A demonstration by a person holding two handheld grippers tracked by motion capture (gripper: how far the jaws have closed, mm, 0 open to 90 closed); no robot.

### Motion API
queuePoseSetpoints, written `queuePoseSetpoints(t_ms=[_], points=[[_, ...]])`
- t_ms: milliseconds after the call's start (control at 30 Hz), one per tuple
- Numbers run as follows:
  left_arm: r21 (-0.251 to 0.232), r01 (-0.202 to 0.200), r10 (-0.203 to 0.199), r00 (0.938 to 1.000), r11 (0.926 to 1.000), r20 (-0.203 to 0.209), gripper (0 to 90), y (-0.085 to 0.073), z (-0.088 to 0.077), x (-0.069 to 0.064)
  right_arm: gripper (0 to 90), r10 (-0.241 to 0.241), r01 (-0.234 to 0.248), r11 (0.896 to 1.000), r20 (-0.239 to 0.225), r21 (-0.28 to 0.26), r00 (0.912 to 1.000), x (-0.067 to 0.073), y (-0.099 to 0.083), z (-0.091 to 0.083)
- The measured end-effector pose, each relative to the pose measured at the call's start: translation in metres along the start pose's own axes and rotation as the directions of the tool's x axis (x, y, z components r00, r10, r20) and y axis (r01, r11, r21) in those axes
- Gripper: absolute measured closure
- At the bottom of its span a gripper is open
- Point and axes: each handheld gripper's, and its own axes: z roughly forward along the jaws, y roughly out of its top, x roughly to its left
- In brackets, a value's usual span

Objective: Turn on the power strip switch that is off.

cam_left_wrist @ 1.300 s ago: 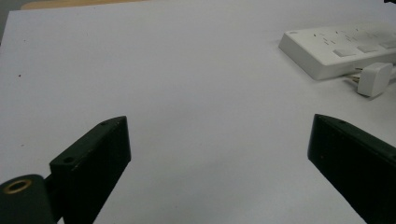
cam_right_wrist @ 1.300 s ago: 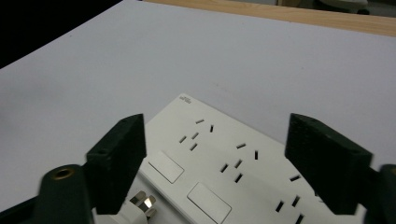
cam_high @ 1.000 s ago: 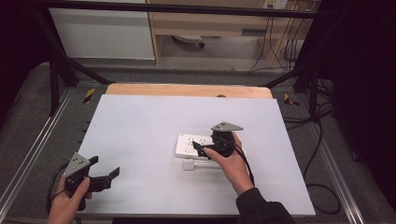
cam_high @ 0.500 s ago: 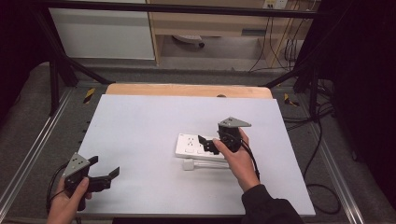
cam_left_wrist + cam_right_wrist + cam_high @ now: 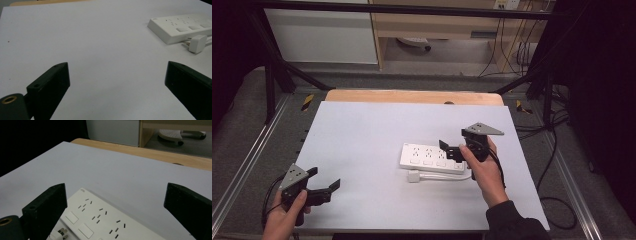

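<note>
A white power strip (image 5: 430,157) lies right of the table's middle, its white plug (image 5: 414,176) and cable (image 5: 447,176) lying loose just in front of it. My right gripper (image 5: 448,149) hovers open over the strip's right end, jaws pointing left, nothing between them. From the right gripper view the strip (image 5: 105,220) lies below the wide-spread jaws, with the plug (image 5: 60,233) at the lower left. My left gripper (image 5: 324,181) stands open near the front left corner, empty. Its view has the strip (image 5: 181,27) and plug (image 5: 196,43) far off to the right.
The white tabletop (image 5: 372,135) has a wooden strip (image 5: 412,96) along its far edge. Metal frame rails (image 5: 247,155) run down both sides. Cables (image 5: 557,150) hang off the right side, and shelving stands behind the table.
My right gripper has moved right and a little away, from over the strip's middle to its right end. The left gripper has stayed put.
</note>
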Motion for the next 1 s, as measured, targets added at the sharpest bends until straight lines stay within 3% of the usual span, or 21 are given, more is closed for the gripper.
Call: queuePoseSetpoints(t_ms=[1000], points=[[-0.001, 0.0, 0.0, 1.0, 1.0, 0.0, 6.0, -0.001, -0.001, 0.001, 6.3, 0.056, -0.052, 0.996, 0.052, -0.076, 0.9971, -0.039, -0.007, -0.044]])
